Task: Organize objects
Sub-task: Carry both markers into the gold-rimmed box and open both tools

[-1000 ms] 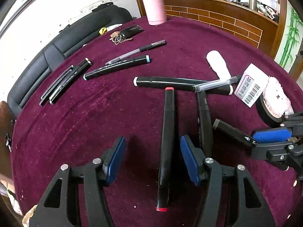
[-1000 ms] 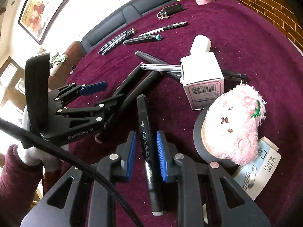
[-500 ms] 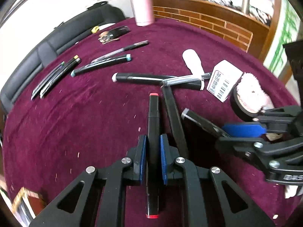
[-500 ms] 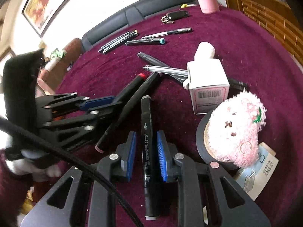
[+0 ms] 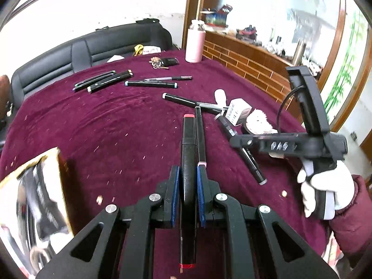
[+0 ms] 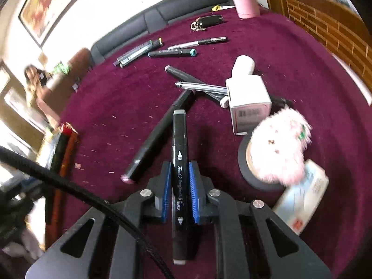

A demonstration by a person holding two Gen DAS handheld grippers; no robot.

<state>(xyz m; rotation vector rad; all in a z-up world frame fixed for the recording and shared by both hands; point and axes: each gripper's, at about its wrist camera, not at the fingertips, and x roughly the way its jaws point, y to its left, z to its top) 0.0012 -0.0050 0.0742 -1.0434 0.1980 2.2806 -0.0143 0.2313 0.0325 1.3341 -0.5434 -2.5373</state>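
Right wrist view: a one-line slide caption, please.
Right tongs shut on a black grey-capped art marker above the maroon velvet tablecloth strewn with pens.

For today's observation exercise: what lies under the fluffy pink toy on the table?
The fluffy pink toy sits on a black tape roll, whose rim and tan inner core show at its left. A pale packet pokes out beside it. The roll's far side is hidden.
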